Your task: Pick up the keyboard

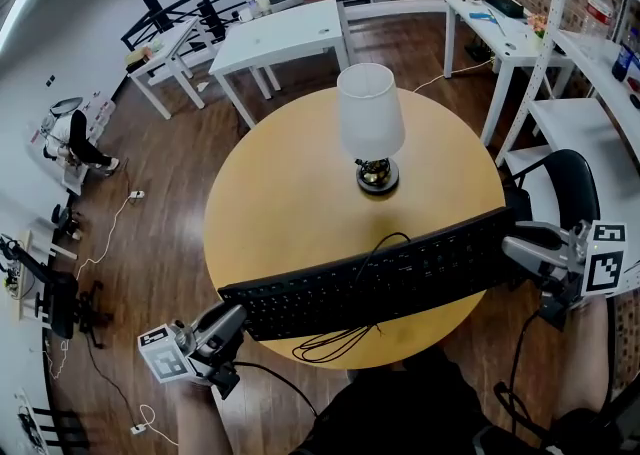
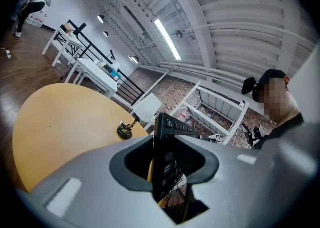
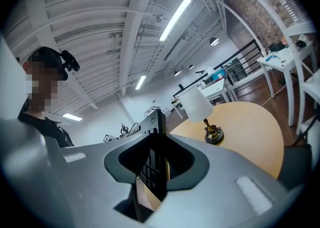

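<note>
The black keyboard (image 1: 370, 278) hangs across the near edge of the round wooden table (image 1: 290, 183), held at both ends. The left gripper (image 1: 232, 318) pinches its left end and the right gripper (image 1: 515, 248) pinches its right end (each gripper's own view shows the keyboard edge-on, clamped between the jaws). Its cable (image 1: 340, 341) loops down onto the tabletop below it. A white-shaded lamp (image 1: 371, 123) stands farther back, near the table's middle.
</note>
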### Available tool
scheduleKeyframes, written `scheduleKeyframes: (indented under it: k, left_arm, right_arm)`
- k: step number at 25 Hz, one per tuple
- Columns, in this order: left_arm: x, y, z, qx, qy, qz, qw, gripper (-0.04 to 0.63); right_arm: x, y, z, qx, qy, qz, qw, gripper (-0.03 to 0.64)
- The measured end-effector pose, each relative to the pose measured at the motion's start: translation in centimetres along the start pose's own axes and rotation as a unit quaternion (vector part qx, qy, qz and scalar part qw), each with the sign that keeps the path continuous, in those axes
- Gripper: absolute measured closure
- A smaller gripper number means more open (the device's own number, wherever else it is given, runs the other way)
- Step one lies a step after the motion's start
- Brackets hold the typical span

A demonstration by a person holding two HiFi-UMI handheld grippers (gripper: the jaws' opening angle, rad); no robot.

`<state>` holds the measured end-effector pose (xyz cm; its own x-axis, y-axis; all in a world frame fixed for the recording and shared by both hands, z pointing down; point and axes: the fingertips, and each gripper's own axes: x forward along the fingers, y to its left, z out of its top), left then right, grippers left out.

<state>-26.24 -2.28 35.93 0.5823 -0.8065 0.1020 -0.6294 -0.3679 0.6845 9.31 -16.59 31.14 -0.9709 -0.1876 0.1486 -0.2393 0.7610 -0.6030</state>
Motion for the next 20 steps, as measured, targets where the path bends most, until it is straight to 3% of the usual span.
scheduleKeyframes:
  k: [20]
  left_arm:
    - [-0.27, -0.11, -0.04, 0.009, -0.002, 0.006, 0.9999, 0.466]
  right_arm:
    - [0.32, -0.16, -0.22, -0.010, 0.004, 0.004, 1.000, 0.523]
